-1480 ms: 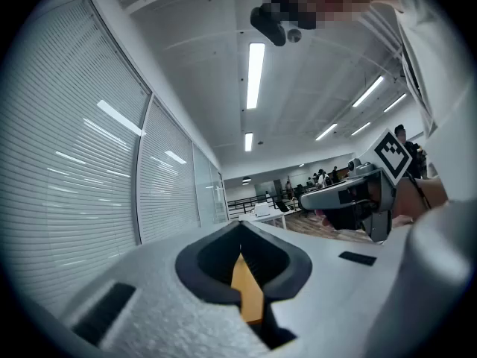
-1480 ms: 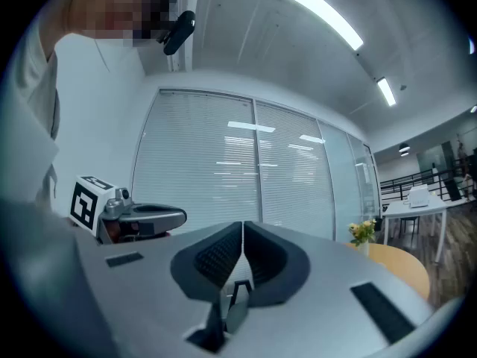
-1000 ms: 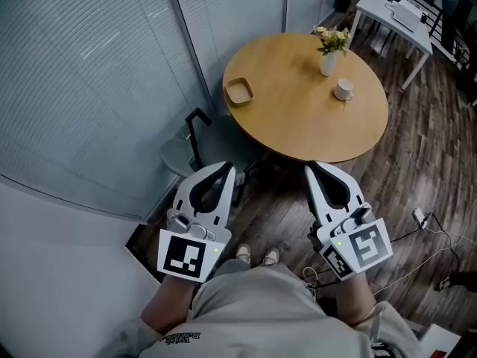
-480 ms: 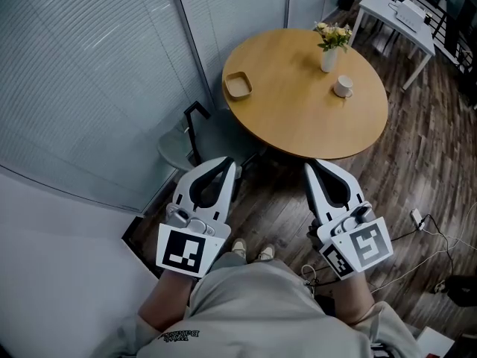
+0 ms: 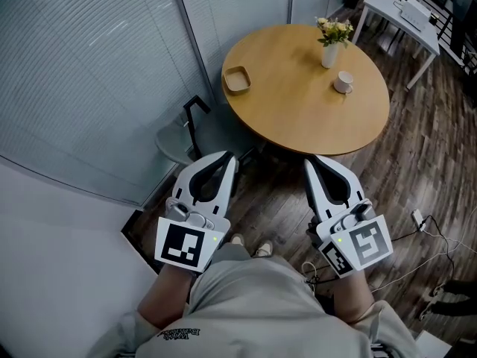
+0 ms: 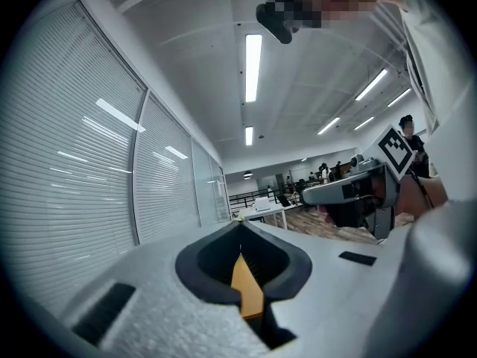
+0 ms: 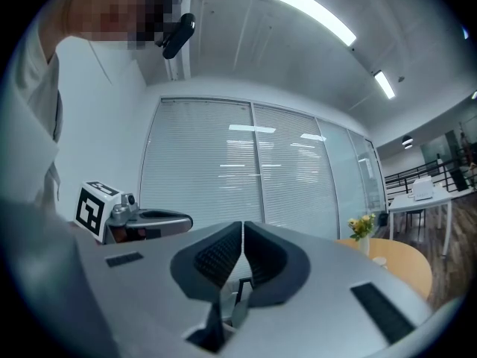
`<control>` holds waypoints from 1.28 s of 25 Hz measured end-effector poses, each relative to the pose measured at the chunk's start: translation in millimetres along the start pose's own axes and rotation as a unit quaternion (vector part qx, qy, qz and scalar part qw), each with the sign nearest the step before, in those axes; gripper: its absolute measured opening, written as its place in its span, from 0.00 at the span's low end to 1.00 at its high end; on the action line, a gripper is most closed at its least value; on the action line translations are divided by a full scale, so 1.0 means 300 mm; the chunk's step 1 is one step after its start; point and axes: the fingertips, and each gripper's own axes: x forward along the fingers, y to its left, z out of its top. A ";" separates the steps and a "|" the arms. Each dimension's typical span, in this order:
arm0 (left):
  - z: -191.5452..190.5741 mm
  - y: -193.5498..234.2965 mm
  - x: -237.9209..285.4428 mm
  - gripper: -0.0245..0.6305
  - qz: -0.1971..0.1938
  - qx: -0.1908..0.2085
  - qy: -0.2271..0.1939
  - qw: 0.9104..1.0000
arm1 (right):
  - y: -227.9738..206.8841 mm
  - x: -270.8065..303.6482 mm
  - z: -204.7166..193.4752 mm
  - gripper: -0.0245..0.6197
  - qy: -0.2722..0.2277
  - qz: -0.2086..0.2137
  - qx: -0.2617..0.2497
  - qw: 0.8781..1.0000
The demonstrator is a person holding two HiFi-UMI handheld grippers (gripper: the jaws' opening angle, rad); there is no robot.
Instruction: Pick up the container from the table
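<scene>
Small change only. Compared with 1 second ago, the round table sits a bit higher and farther up in the head view, and the chair at its near-left edge has shifted the same way. So the view has moved, not the objects.

Both tools are still low and close to my body, short of the table's near edge. The left gripper is clenched with its tips together and nothing between them. The right gripper is the same, closed and empty, with only floor under it.

The container, a shallow tan tray, is untouched on the far-left part of the tabletop, near the rim. It is well apart from the vase of flowers and the white cup on the far-right side.

My read is that I'm still approaching and no reach has begun. The left tool is the closer one, and it needs to open before going in.
</scene>
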 end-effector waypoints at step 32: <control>-0.127 0.217 0.175 0.07 0.011 -0.003 -0.004 1.000 | -0.210 0.163 -0.030 0.09 0.006 -0.053 -0.051 0.997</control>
